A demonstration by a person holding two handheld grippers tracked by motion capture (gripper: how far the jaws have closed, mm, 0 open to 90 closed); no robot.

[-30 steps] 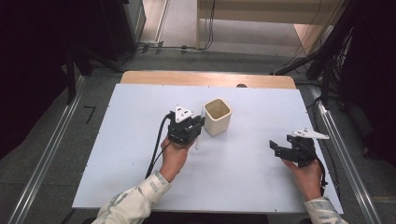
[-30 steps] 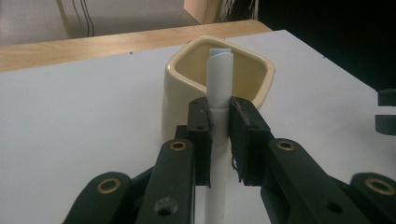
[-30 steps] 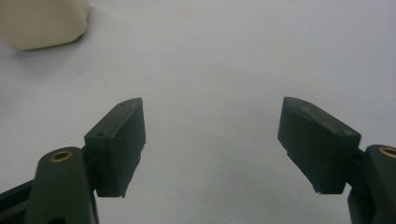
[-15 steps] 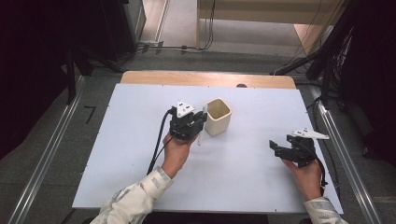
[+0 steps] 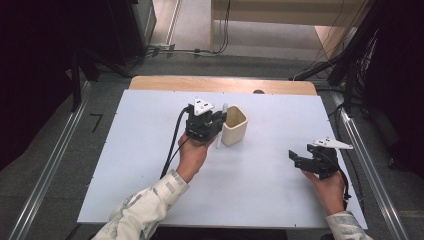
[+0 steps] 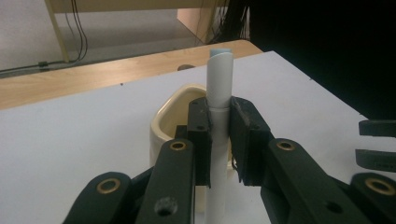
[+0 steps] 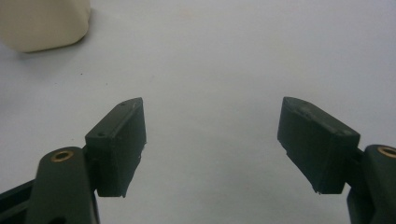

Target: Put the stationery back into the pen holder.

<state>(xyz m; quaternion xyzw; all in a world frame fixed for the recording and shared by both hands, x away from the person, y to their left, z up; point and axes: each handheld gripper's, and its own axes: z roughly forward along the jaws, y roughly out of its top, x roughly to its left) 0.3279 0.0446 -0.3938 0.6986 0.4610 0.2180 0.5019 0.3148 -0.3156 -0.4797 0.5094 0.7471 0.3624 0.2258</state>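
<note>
My left gripper (image 5: 218, 125) (image 6: 219, 135) is shut on a white pen (image 6: 218, 88) (image 5: 221, 131), which stands upright between the jaws with its cap end up. Right behind the pen sits a cream square cup (image 5: 234, 125) (image 6: 170, 121), open side up, and the gripper is just left of it in the high view. My right gripper (image 5: 296, 159) (image 7: 212, 144) hovers near the table's right edge, jaws wide apart with nothing between them. The cup's base (image 7: 44, 23) shows at the top left of the right gripper view.
A white table top (image 5: 150, 165) carries everything, with a wooden strip (image 5: 220, 84) along its far edge. A black cable (image 5: 172, 145) trails from the left gripper across the table. Metal rails (image 5: 50, 165) run along both sides on the floor.
The left gripper has risen a little with the pen and edged closer to the cup. The right gripper has stayed where it was.
</note>
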